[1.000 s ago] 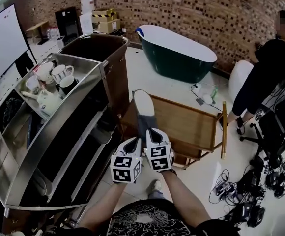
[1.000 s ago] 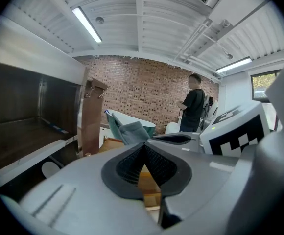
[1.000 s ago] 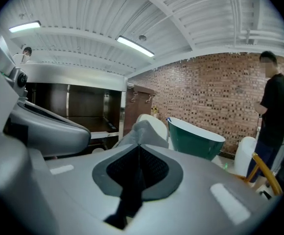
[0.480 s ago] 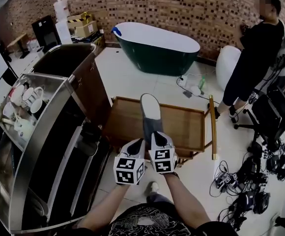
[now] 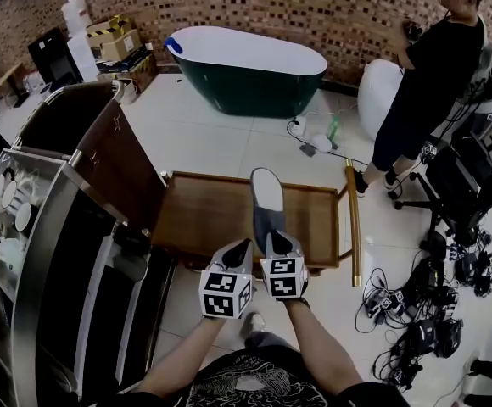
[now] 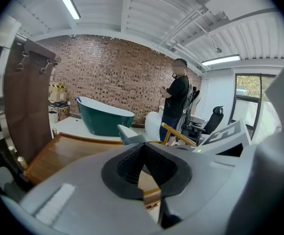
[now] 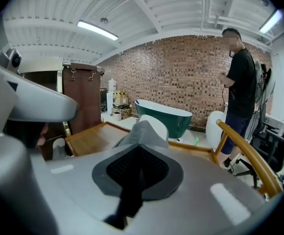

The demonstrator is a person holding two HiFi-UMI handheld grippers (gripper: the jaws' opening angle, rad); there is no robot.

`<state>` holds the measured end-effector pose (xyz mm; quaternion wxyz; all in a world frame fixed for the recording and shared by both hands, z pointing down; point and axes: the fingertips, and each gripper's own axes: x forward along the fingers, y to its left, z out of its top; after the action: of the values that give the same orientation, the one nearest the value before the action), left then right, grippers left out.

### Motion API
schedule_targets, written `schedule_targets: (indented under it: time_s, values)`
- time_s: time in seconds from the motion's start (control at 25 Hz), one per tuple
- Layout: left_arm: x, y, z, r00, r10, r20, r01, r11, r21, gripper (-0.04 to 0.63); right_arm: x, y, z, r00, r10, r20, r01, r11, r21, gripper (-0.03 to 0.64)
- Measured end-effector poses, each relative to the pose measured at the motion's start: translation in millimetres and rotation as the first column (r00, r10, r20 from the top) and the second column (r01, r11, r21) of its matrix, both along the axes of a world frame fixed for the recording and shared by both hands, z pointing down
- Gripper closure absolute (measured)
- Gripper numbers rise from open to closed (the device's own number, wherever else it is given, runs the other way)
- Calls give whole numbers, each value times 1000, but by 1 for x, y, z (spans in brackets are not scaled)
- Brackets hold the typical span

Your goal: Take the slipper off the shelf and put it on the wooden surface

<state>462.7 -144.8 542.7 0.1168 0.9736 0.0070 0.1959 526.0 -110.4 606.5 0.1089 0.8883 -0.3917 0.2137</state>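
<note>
head view: our right gripper (image 5: 278, 242) clamps the near end of the slipper (image 5: 265, 195). its long axis runs straight away from us, toe far, over the wooden surface (image 5: 204, 214). the left gripper (image 5: 239, 248) sits just left of it.
left gripper view: jaws together, empty.
right gripper view: we see the slipper (image 7: 149, 129) pinched, wood below and ahead.

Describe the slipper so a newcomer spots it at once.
Find the green bathtub by the brick wall; a wooden table stands before it. Over that table, the right tool holds the slipper: long, grey, white-tipped, the only soft thing there.
</note>
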Motion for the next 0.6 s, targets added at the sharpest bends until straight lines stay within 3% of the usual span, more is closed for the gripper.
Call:
schedule_targets:
  time_s: [0.28,0.6]
  values:
    - [29,-3,15,1000,-13,28,14,1000,-23,591,30,9,31,999,16,40,-14,999,-52,604]
    - [36,-25,25,997,-72,38,73,997,-34,591,32,-2,63,996,-23,85,32,994,-100,598]
